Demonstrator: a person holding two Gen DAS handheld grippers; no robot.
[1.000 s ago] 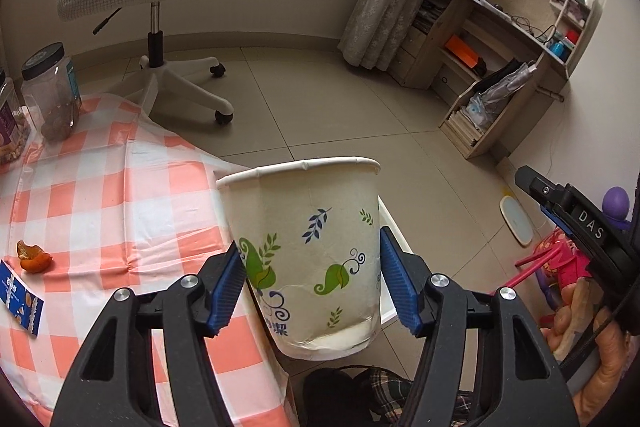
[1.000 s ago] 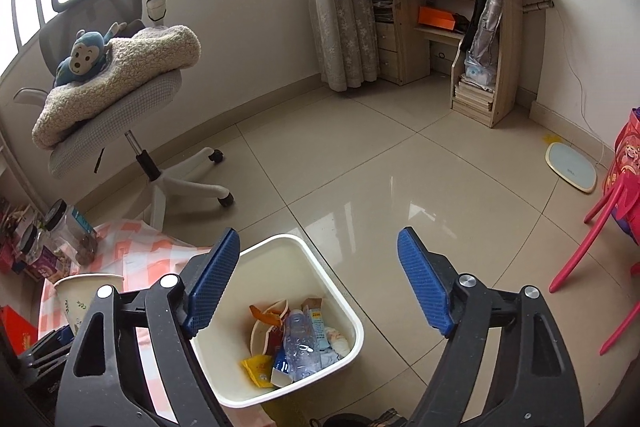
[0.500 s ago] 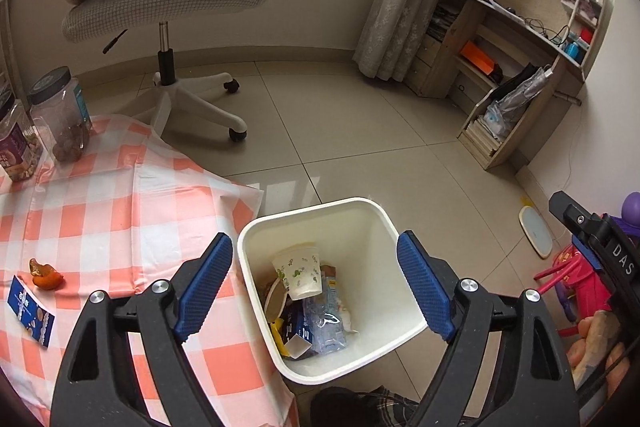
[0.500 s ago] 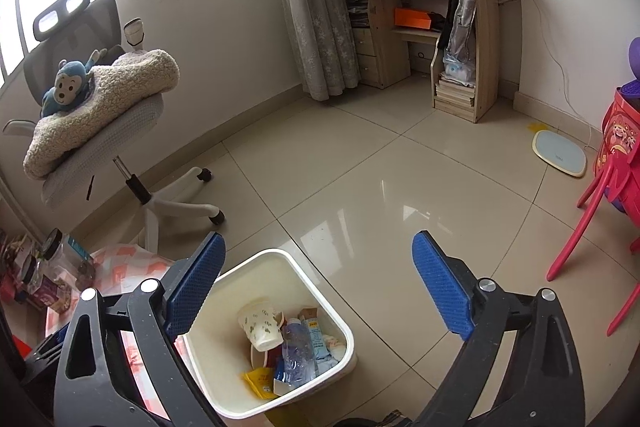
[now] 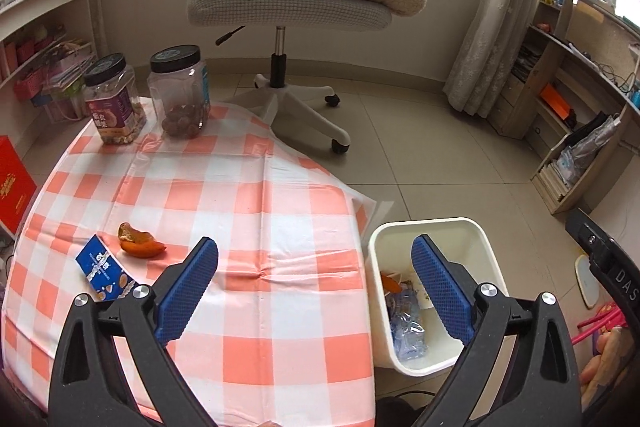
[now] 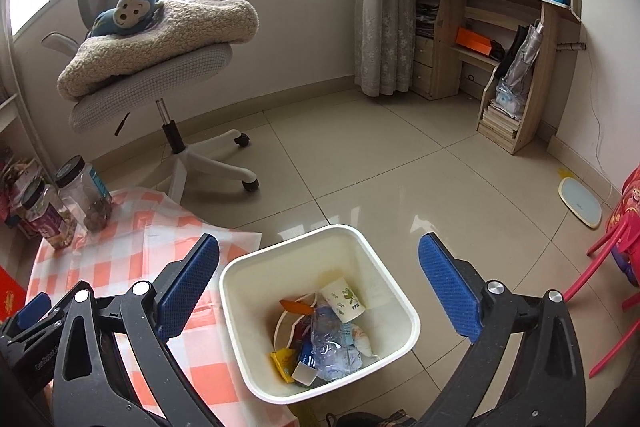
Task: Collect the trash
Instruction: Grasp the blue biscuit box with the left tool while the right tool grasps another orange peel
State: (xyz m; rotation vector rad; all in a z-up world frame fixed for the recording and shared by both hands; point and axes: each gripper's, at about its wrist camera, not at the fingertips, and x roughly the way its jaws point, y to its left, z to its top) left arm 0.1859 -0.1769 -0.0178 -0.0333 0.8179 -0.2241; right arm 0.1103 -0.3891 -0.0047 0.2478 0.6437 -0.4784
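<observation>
The white trash bin (image 6: pixel 296 241) stands on the floor by the table's edge. Inside it lie a paper cup with a leaf print (image 6: pixel 344 299), a crushed plastic bottle (image 6: pixel 328 335) and wrappers. My right gripper (image 6: pixel 319 243) hangs over the bin, its jaws opening with nothing between them. My left gripper (image 5: pixel 314 247) is above the checked tablecloth (image 5: pixel 248 187) near the bin (image 5: pixel 424 225), its jaws also opening and empty. An orange peel (image 5: pixel 138 241) and a blue snack packet (image 5: pixel 104 273) lie on the cloth to its left.
Two black-lidded jars (image 5: pixel 114 103) (image 5: pixel 180 91) stand at the table's far side. Behind the table is an office chair (image 5: pixel 288 7) with a blanket and a plush monkey. A red box (image 5: pixel 12 183) is at the left and a red child's chair (image 6: pixel 612 247) at the right.
The left gripper let go of the paper cup, which dropped into the bin. It then swung left over the table. Both grippers' jaws spread wider.
</observation>
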